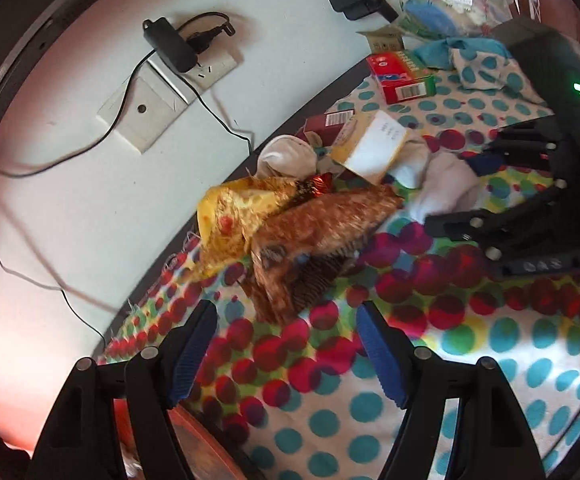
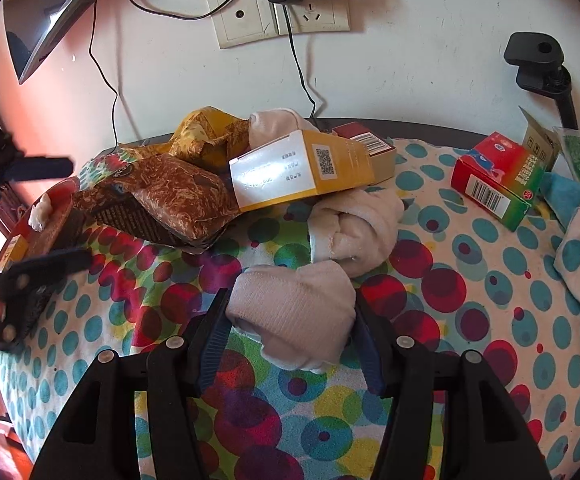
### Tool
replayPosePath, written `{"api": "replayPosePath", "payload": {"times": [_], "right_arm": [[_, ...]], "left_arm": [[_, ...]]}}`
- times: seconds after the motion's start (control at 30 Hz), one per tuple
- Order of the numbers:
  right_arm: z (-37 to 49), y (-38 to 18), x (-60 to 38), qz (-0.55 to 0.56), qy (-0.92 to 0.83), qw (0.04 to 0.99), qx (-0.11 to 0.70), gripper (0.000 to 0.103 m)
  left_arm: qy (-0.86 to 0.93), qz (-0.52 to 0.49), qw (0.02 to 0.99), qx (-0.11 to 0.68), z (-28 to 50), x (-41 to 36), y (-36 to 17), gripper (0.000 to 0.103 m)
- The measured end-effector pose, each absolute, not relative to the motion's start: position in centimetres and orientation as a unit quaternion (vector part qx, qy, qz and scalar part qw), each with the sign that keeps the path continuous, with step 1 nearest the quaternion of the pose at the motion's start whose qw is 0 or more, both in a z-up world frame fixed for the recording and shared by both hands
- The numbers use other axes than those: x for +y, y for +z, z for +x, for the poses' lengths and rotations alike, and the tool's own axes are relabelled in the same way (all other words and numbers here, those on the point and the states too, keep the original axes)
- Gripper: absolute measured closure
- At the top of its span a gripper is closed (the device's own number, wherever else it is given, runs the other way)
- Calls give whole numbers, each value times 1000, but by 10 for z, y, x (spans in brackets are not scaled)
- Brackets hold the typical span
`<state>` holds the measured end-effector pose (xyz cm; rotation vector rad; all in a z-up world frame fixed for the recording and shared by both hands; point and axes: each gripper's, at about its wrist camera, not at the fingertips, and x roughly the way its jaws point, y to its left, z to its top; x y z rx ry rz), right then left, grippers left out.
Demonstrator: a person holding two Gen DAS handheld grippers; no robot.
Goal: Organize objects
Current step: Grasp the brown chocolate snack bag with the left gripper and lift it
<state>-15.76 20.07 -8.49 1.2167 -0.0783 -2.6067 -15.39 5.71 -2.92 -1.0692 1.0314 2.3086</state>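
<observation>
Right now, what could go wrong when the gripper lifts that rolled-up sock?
The right gripper is shut on only the near end of the rolled white sock, so it might unroll or slip out. A second sock bundle sits right behind it, apparently touching, and could get dragged along. The yellow box leans on that bundle, so it may tip or slide.

Left gripper (image 1: 285, 344) jaws wide, brown packet (image 1: 314, 232) ahead
</observation>
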Motion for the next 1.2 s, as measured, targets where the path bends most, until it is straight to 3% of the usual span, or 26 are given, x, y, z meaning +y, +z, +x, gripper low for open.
{"api": "replayPosePath", "payload": {"times": [0.23, 0.37, 0.4, 0.57, 0.67, 1.2], "right_arm": [[-161, -88, 201, 428, -893, 139, -33, 49], [-162, -88, 199, 426, -893, 139, -30, 49], [-161, -88, 200, 425, -894, 140, -31, 49], [-156, -83, 205, 407, -901, 146, -43, 50], [-155, -80, 203, 398, -906, 136, -36, 50], [-158, -72, 214, 406, -908, 89, -43, 50]], "left_arm": [[810, -395, 203, 383, -196, 81, -52, 28], [819, -410, 205, 345, -204, 87, -71, 29], [823, -413, 200, 335, -204, 86, -75, 35], [848, -412, 197, 270, -196, 73, -71, 46], [853, -425, 206, 224, -188, 63, -67, 47], [886, -404, 179, 139, -119, 45, -45, 47]]}}
